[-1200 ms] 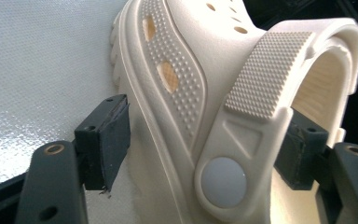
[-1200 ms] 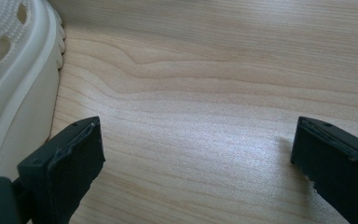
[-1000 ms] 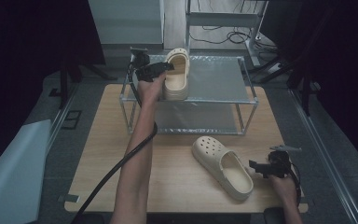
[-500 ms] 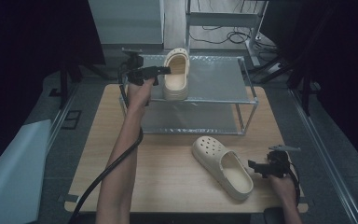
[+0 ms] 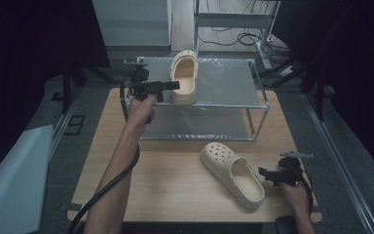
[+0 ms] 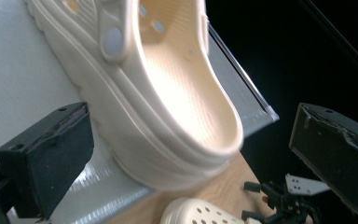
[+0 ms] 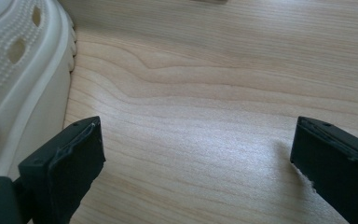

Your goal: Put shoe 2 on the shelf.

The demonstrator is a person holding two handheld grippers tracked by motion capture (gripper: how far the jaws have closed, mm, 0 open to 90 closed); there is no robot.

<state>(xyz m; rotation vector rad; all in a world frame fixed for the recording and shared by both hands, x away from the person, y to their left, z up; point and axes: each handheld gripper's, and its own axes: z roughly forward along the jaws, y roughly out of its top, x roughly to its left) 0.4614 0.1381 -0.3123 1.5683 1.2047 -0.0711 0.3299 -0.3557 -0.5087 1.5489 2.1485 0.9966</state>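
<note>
Left gripper (image 5: 168, 87): fingers wide, having just been opening, holding nothing; the clog on the shelf (image 6: 168, 88) lies between and just ahead of them, heel end nearest. Right gripper (image 5: 265, 173): fingers wide and empty, the second clog (image 5: 232, 174) just beside its left finger on the table (image 5: 175, 185). Judged light, soft, springy foam; grip the heel sidewall.
</note>
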